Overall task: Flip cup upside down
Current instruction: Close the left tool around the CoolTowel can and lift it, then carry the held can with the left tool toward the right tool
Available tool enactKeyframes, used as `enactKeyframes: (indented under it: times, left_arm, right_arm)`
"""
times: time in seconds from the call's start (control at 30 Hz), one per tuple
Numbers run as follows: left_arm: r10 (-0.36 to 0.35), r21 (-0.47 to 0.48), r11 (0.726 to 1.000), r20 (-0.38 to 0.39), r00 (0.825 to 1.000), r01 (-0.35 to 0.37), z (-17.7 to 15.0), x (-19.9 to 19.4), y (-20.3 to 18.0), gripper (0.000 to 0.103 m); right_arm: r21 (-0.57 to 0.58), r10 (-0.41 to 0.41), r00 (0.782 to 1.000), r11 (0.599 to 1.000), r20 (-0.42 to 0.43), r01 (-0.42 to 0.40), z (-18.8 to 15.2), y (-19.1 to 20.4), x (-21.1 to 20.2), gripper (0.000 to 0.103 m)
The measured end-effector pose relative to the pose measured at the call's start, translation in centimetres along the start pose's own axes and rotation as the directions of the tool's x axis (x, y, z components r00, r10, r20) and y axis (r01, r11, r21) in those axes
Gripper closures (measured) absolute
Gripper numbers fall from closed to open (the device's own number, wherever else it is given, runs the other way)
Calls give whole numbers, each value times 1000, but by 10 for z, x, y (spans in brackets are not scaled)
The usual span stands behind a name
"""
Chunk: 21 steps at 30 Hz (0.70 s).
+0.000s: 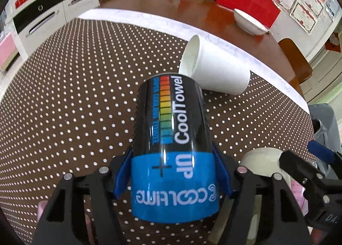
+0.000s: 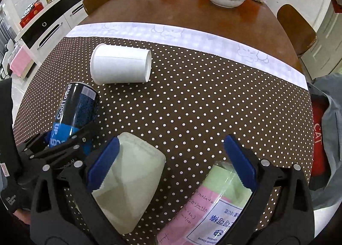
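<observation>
A brown polka-dot tablecloth (image 2: pixel 192 104) covers the near part of a round wooden table (image 2: pixel 171 9), cabinets behind. At the left, the left gripper (image 1: pixel 173 172) is clamped on the black-and-blue cup (image 1: pixel 171 138), which tilts with its print inverted. Beyond it a white paper cup (image 2: pixel 119 65) lies on its side. The right gripper (image 2: pixel 171 161) hangs wide, holding nothing, above a pale cup (image 2: pixel 130 183) and a clear container (image 2: pixel 215 206). Judging by the tilt, finish the rotation, then lower squarely so the rim meets the cloth flat. Open cloth lies to the right; the paper cup crowds the far side.
</observation>
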<state>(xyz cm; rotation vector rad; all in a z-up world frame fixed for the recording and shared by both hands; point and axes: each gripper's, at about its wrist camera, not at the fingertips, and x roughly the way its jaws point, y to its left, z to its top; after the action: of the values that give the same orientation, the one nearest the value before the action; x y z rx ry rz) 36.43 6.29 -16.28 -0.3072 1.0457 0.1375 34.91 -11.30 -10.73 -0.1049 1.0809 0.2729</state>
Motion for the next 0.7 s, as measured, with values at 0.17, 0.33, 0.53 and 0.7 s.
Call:
enactKeyframes:
  times: [0.17,0.33,0.53,0.7]
  left_arm:
    - [1,24,1000,45,999,-2,-7,-16,2,37]
    - [-9,41,999,81,997,6,-20,-38,4,37]
    - [26,67,997,191,981,-39,-33,-70,0,37]
    - [12,88,996,226,974,-33,-50,-101,2,37]
  right_arm:
    - [-12,-4,1000,1000,24,5,-3,3,-13,7]
    - [21,0,998,1000,56,-1,-7,1,-28,7]
    - [43,8,996,999,93,-12,-19,-1,-50,7]
    - [48,14,993,999,121,-19,-32,3,-68,7]
